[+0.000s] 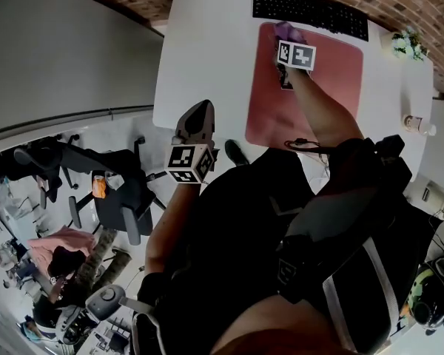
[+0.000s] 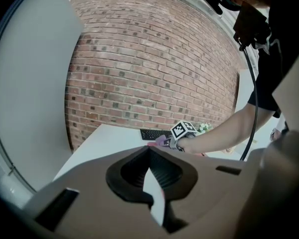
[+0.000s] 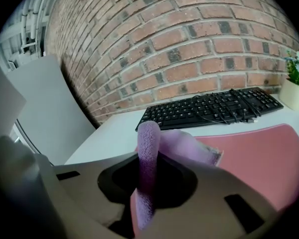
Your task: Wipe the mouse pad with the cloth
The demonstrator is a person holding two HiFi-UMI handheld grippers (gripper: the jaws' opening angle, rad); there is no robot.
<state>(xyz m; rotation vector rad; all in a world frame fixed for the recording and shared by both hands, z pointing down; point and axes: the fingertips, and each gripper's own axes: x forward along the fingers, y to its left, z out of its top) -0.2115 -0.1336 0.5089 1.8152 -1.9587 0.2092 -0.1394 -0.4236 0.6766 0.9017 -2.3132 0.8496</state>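
Note:
A pink mouse pad (image 1: 311,87) lies on the white desk (image 1: 207,58) in front of a black keyboard (image 1: 311,9). My right gripper (image 1: 287,41) is at the pad's far left corner, shut on a purple cloth (image 1: 286,29). In the right gripper view the cloth (image 3: 184,148) stands folded between the jaws of the right gripper (image 3: 149,158) and drapes onto the pad (image 3: 261,153). My left gripper (image 1: 197,120) hangs off the desk's near edge, away from the pad. In its own view the left gripper (image 2: 149,152) looks shut with nothing in it.
A small potted plant (image 1: 408,43) stands at the desk's far right corner, and a small white object (image 1: 418,124) sits on the right. A brick wall (image 3: 189,44) runs behind the keyboard (image 3: 209,108). An office chair (image 1: 118,191) stands on the floor to the left.

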